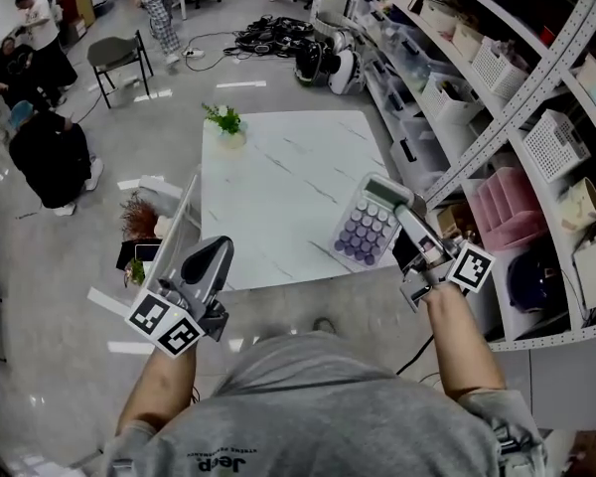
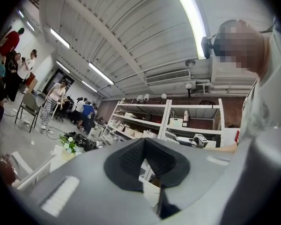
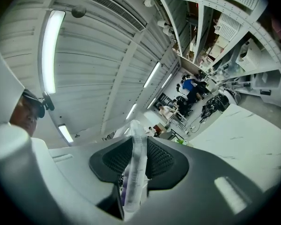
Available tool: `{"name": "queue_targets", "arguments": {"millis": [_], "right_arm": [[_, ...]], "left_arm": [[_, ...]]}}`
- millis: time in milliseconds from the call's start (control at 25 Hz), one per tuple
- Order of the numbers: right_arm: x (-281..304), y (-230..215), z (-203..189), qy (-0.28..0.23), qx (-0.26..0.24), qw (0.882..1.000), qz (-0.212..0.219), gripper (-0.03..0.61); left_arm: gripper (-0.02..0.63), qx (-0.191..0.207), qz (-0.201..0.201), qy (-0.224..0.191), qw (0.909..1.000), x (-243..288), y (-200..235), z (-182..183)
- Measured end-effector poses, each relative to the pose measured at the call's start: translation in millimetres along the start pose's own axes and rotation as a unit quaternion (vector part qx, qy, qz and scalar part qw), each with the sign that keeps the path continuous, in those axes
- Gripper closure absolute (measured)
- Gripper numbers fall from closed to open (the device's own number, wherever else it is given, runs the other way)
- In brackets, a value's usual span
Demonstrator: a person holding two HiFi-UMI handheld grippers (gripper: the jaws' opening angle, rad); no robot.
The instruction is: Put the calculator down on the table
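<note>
Calculator (image 1: 366,229): flat slab, pale casing, rows of round purple keys, light display strip at its far end. It is off the table (image 1: 278,167), at about 4 o'clock of the top by the near-right corner, key face tilted up toward the camera. Whether any edge touches the top cannot be told.

Right gripper (image 1: 399,209): jaws pinch the calculator by its right long edge. In the right gripper view the slab shows edge-on, a translucent whitish strip standing upright between the black ribbed pads (image 3: 161,161), which press on both faces. Keys show only as a purple smear low down.

Left gripper (image 1: 215,254): at 7 o'clock of the table, grey moulded shell, black-and-white marker cube (image 1: 165,324) at the rear. In its own view the ribbed pads meet at the tip, and nothing is held between them; a small gap lower down shows the shelves (image 1: 497,78) beyond.

Table: rectangular, white, faint grey veining, smooth. Small leafy plant (image 1: 224,122) at 11 o'clock.

Shelves: perforated metal uprights at 2 o'clock; their contents are cut off by the frame.
</note>
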State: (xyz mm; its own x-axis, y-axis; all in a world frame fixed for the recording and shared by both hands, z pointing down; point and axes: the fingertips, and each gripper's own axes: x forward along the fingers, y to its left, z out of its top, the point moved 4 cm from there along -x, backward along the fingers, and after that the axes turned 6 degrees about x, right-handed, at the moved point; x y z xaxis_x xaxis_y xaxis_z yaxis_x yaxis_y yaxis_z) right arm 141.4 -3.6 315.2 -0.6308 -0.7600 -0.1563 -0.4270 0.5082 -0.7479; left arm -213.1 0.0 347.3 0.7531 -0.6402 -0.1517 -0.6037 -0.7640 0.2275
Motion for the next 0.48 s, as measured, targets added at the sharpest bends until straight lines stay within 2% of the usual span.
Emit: {"name": "queue_targets", "arguments": {"millis": [280,480], "right_arm": [[38,-87,42,0.023,0.028,0.999,0.017,0.48],[68,-167,86,0.069,0.055,0.995,0.044,0.482]], "left_arm": [[0.552,0.01,0.038,0.017,0.9991,63,33,-23],[0.552,0.0,0.106,0.014,0.9943,130,44,-43]]}}
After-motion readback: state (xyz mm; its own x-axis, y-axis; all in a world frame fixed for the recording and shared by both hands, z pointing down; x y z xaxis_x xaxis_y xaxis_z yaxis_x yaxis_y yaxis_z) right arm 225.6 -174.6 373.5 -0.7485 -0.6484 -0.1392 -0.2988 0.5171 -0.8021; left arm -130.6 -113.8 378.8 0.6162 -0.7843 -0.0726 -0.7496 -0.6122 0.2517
